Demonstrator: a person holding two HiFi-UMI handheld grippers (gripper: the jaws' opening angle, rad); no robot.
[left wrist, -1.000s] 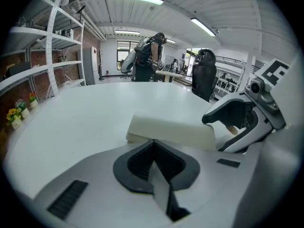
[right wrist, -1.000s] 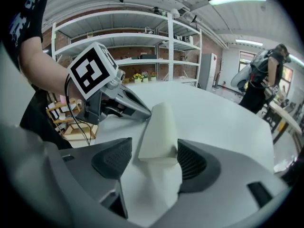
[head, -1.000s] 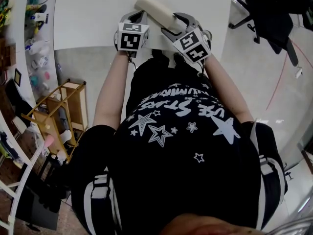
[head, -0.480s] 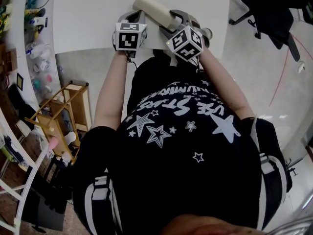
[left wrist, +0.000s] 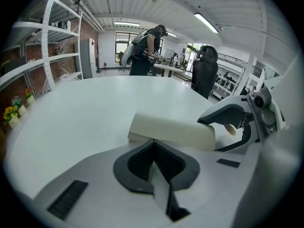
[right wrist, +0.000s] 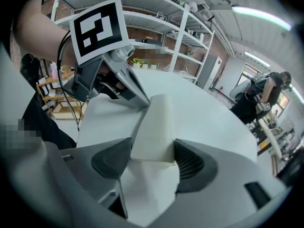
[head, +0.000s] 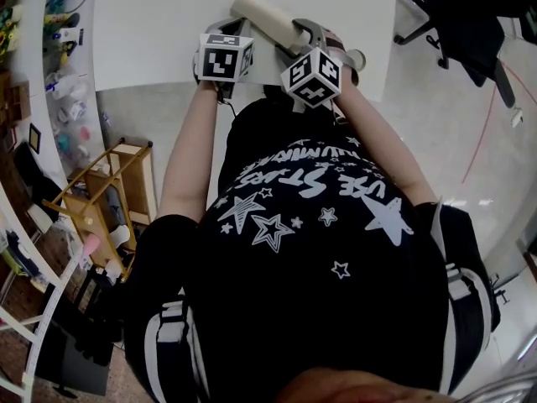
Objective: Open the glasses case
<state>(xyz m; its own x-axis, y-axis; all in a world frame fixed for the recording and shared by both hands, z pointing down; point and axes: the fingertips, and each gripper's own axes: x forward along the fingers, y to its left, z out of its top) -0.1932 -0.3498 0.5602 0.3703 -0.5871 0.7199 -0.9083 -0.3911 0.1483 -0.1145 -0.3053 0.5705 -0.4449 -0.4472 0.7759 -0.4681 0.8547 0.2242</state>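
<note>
Glasses case (head: 267, 17) lies shut on the white table (head: 151, 23) near its front edge, with its long axis running far-left to near-right in head view. Right gripper (right wrist: 151, 156) is clamped on its near end. Left gripper (left wrist: 154, 148) has jaws together, tip against the long side. Risk: prying there may slip off or pivot the end-held case.

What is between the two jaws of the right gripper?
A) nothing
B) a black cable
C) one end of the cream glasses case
C: in the right gripper view, the right gripper has a jaw pressed on each side of the glasses case end.
</note>
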